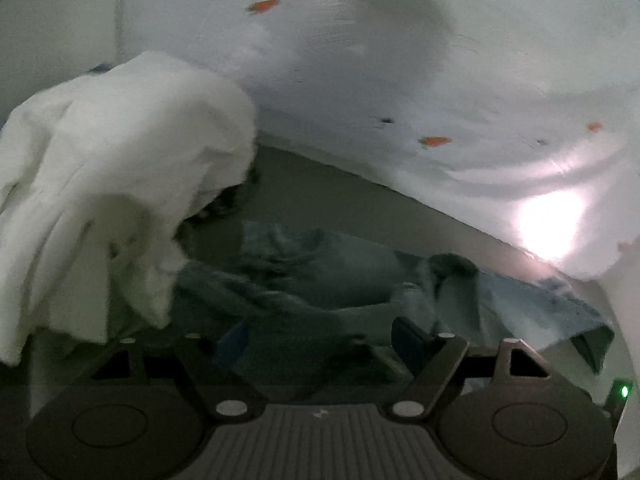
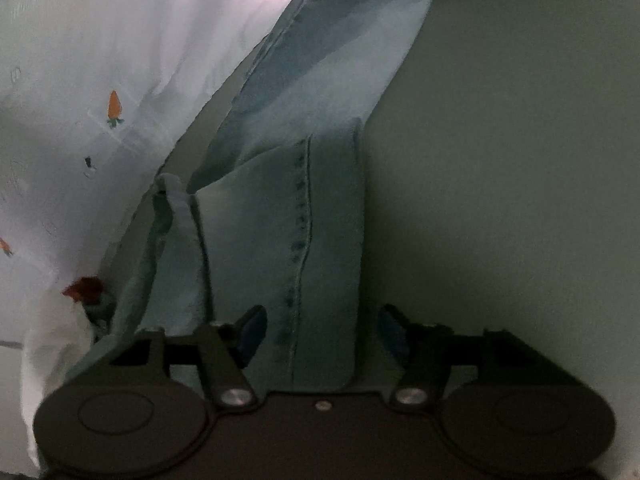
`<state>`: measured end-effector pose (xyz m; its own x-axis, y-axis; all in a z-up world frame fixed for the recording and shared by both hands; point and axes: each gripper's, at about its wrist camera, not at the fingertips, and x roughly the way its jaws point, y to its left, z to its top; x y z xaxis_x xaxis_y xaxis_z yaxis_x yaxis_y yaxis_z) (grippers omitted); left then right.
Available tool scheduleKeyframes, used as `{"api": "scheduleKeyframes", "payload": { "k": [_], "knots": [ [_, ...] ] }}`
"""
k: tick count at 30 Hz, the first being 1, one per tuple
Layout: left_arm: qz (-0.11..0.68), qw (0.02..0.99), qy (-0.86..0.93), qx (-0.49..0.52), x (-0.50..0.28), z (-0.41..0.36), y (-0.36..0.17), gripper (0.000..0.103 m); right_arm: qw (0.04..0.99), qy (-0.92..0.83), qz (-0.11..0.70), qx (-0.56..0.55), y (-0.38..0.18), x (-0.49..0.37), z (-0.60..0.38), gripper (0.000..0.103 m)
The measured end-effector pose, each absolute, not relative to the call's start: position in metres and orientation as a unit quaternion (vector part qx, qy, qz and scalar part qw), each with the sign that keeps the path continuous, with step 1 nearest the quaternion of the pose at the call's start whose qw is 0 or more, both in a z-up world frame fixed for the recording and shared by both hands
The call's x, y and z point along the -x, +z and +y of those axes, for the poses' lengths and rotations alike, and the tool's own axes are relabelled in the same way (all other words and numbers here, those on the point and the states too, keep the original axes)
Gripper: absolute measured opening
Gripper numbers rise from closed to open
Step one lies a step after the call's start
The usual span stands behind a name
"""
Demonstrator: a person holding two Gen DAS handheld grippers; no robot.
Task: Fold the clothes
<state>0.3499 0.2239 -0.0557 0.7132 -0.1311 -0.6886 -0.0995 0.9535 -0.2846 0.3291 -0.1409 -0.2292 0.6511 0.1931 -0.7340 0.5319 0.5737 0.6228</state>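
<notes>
Light blue jeans (image 2: 304,184) lie on a pale surface; in the right wrist view one folded leg runs straight out from between the fingers. My right gripper (image 2: 322,330) is open, its blue pads either side of the leg's near end, apart from the cloth. In the left wrist view the jeans (image 1: 320,276) lie crumpled just ahead of my left gripper (image 1: 320,344), which is open and low over them with nothing between its fingers. The left pad is dim.
A white cloth with small carrot prints (image 1: 400,80) hangs over the scene; it also shows in the right wrist view (image 2: 112,80). A white fluffy garment (image 1: 112,184) is bunched at the left. A pale surface (image 2: 500,200) lies right of the jeans.
</notes>
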Motion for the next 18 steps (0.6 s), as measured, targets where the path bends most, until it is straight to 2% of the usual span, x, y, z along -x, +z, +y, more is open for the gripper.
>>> {"api": "scheduleKeyframes", "payload": {
  "k": [5,7,9,11,12,13,14,16,17,18],
  "knots": [
    [0.377,0.900,0.015,0.218,-0.344,0.251,-0.064,0.082,0.796,-0.085,0.403,-0.443,-0.231,-0.335,-0.126,0.073],
    [0.375,0.896,0.024,0.238,-0.345,0.256,-0.069,0.084,0.802,-0.082,0.404,-0.432,-0.230,-0.339,-0.121,0.083],
    [0.371,0.891,0.029,0.259,-0.350,0.260,-0.075,0.084,0.805,-0.085,0.409,-0.421,-0.228,-0.344,-0.117,0.084],
    [0.371,0.884,0.039,0.281,-0.360,0.263,-0.081,0.084,0.807,-0.084,0.413,-0.414,-0.226,-0.349,-0.115,0.082],
    [0.375,0.878,0.045,0.294,-0.365,0.267,-0.084,0.084,0.808,-0.080,0.414,-0.411,-0.227,-0.351,-0.116,0.066],
    [0.379,0.872,0.052,0.305,-0.371,0.270,-0.087,0.084,0.809,-0.075,0.416,-0.410,-0.227,-0.353,-0.116,0.057],
    [0.387,0.866,0.059,0.312,-0.377,0.272,-0.090,0.083,0.809,-0.069,0.417,-0.409,-0.226,-0.355,-0.118,0.053],
    [0.390,0.857,0.072,0.329,-0.384,0.278,-0.095,0.081,0.809,-0.059,0.417,-0.409,-0.226,-0.356,-0.121,0.035],
    [0.388,0.854,0.078,0.337,-0.386,0.281,-0.097,0.078,0.810,-0.057,0.410,-0.414,-0.225,-0.355,-0.124,0.030],
    [0.386,0.855,0.080,0.337,-0.387,0.281,-0.096,0.076,0.811,-0.054,0.404,-0.419,-0.224,-0.353,-0.127,0.020]
  ]
}}
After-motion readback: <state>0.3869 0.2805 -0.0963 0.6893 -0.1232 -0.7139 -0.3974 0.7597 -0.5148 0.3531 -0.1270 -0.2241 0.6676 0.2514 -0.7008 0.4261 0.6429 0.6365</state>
